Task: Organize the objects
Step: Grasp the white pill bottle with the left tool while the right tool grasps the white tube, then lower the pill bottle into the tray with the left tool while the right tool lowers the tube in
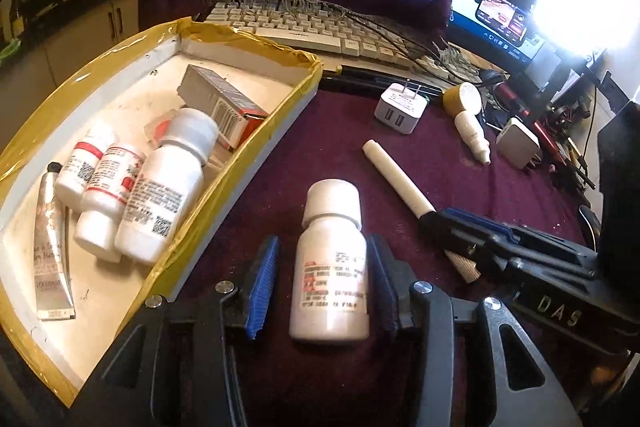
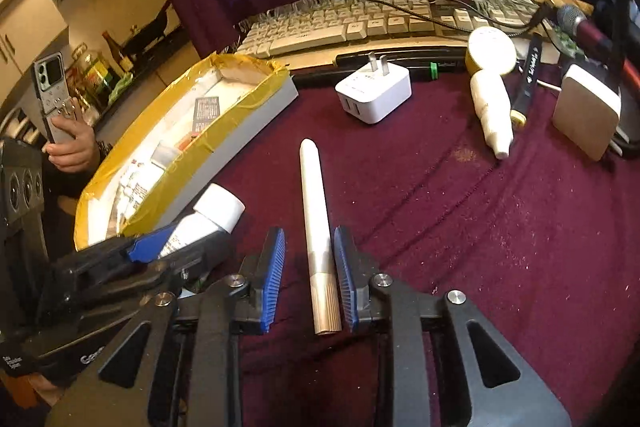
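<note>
With the bottle (image 1: 330,267) lying between the spread left gripper (image 1: 326,283) and the pen (image 2: 318,239) between the spread right gripper (image 2: 310,279), both mid-cloth beside the tray (image 1: 256,155), jaws should be centred before being closed.

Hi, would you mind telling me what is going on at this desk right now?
A person is tidying small items into a taped box using two handheld tools. The left tool is open around a white pill bottle lying on the maroon cloth; the right tool is open around a white pen. Neither is clamped yet. The box already holds several bottles and a tube. Two chargers and a dropper bottle remain out.
</note>
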### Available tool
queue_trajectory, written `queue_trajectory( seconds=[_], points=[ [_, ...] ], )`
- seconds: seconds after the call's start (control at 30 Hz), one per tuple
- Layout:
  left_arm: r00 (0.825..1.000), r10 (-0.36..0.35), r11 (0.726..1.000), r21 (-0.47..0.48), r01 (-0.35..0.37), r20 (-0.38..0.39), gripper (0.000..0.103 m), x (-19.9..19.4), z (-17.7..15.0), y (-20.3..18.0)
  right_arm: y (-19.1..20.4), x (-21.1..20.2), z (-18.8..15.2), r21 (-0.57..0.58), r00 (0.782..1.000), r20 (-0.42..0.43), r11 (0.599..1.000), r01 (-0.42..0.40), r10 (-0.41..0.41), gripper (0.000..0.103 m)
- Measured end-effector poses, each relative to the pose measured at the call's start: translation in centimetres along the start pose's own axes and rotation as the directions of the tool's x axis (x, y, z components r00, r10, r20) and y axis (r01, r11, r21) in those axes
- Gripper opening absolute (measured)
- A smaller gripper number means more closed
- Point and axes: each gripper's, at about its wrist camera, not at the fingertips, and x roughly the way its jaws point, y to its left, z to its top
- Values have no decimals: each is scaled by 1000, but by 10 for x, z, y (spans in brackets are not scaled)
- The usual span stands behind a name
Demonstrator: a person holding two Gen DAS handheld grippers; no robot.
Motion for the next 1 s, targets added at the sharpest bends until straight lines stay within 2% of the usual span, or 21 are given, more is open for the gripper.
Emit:
queue_trajectory(
  seconds=[0.07, 0.1, 0.2, 0.23, 0.37, 0.5, 0.57, 0.63, 0.73, 0.83, 1.0],
  points=[
    [1000, 17, 1000, 13, -17, 5, 30, 1, 0, -2, 6, 3, 1, -35, 1000, -4, 999, 28, -28, 24],
    [1000, 26, 1000, 12, -26, 4, 30, 1, 0, -3, 11, 5, 2, -63, 999, -6, 997, 46, -46, 23],
    [1000, 15, 1000, -3, -15, -7, 30, -3, -1, -1, 15, 8, 3, -88, 997, -11, 993, 75, -77, 11],
    [1000, 8, 1000, -3, -8, -5, 30, -6, -1, 0, 15, 8, 3, -87, 997, -13, 994, 71, -72, 11],
    [999, -33, 999, -36, 34, 22, 30, -24, -5, 8, 16, 2, -6, -89, 999, -29, 995, 35, -38, 10],
    [999, -36, 997, -65, 37, 19, 30, -35, -9, 21, 10, -2, -10, -7, 999, -35, 1000, -29, 29, 10],
    [998, -64, 994, -87, 65, 20, 30, -39, -11, 29, 10, -2, -11, 27, 998, -36, 998, -59, 60, 10],
    [995, -100, 988, -120, 101, 11, 30, -41, -11, 39, 13, -8, -9, 43, 996, -14, 995, -87, 88, 10],
    [993, -115, 979, -164, 117, 19, 30, -47, -11, 50, 24, -22, -1, 29, 993, 41, 993, -111, 109, 10],
    [994, -100, 978, -180, 108, 52, 30, -63, -6, 60, 41, -28, 7, -5, 988, 62, 990, -143, 143, 10],
    [994, -29, 978, -203, 49, 101, 30, -81, 7, 85, 74, -16, 18, -72, 984, 36, 982, -174, 176, 10]
  ],
)
